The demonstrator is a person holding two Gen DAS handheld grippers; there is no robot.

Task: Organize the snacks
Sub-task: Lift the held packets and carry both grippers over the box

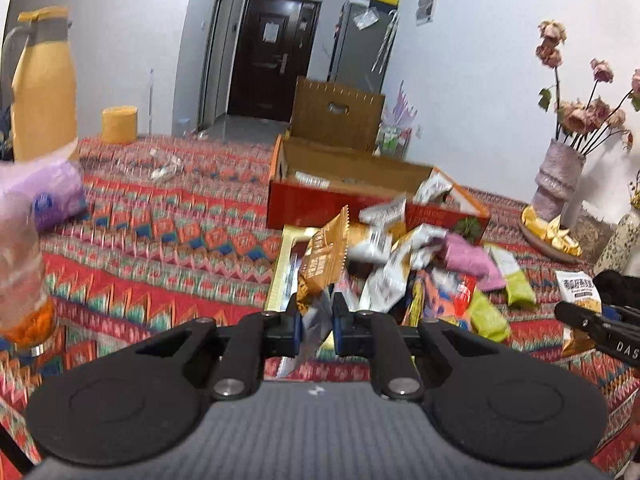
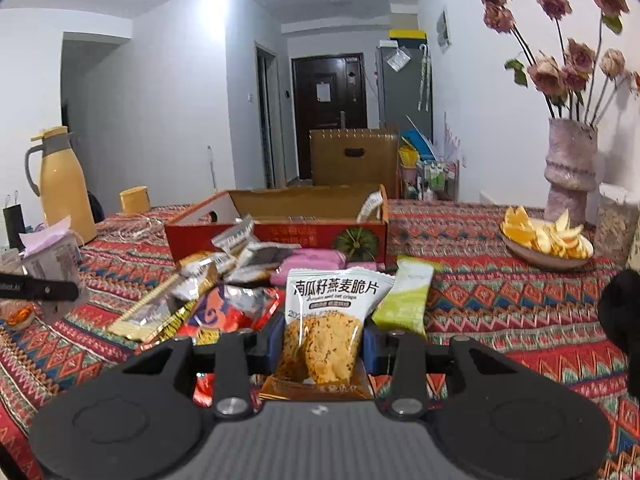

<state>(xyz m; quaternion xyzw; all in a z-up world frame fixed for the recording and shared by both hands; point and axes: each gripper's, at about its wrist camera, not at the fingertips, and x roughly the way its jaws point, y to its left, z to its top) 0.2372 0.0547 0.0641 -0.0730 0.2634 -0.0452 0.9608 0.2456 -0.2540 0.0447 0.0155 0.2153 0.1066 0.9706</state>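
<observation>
Clamping on an orange-brown snack packet (image 1: 323,258), your left gripper (image 1: 316,320) had its blue pads pressed against the packet's silvery lower end, with the packet standing up and tilted above the jaws. Your right gripper (image 2: 322,344) was gripping a white pumpkin seed oat crisp packet (image 2: 332,320) by its clear lower half, where the golden crisps showed through, its printed top upright. Just beyond both grippers lay the snack pile (image 2: 236,276): silver wrappers, a pink pouch (image 1: 470,258), green sachets (image 1: 486,316) and a gold-edged tray (image 1: 280,264), all on the patterned tablecloth (image 2: 500,300). Behind the pile stood the open red carton (image 2: 280,236), with a few packets inside it. Farther off were a yellow thermos (image 2: 66,184) at the left, and a plate of orange peel (image 2: 546,238) beside a vase of dried roses (image 2: 570,172) at the right.
</observation>
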